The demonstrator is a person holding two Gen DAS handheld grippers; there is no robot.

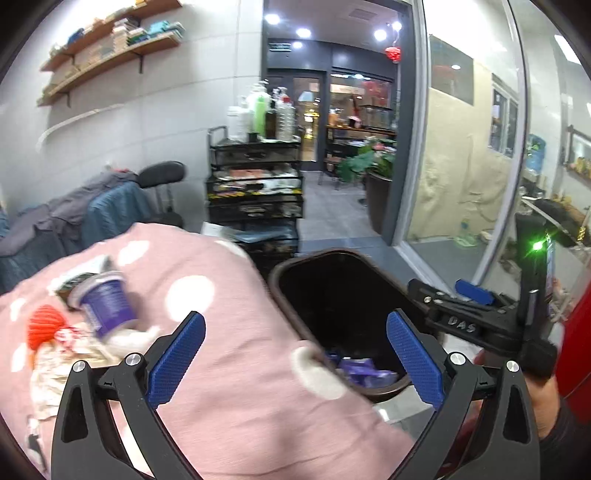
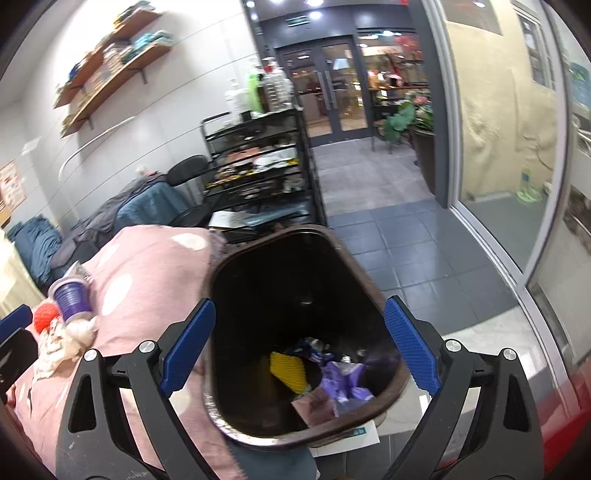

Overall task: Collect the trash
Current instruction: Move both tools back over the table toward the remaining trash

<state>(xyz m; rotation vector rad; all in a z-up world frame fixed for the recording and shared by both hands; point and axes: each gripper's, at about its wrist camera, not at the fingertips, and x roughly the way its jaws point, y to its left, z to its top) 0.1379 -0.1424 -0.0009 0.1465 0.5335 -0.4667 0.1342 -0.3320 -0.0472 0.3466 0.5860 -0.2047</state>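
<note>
1. A black wire cart (image 1: 255,184) stands against the white wall (image 1: 166,96), bottles (image 1: 262,110) on its top tier.
2. Left of the cart, a black chair (image 1: 162,177) and a heap of blue and grey cloths (image 1: 74,218).
3. Above the cart to the left, two wooden shelves (image 1: 110,48) carry folded stacks.
4. Right of the cart, grey floor tiles (image 2: 391,236) run to glass doors (image 2: 332,88); a potted plant (image 1: 373,162) stands beside them.
5. Round ceiling lights (image 1: 303,32) glow above the doors.
6. Far right of the cart, a large window (image 1: 461,147).
</note>
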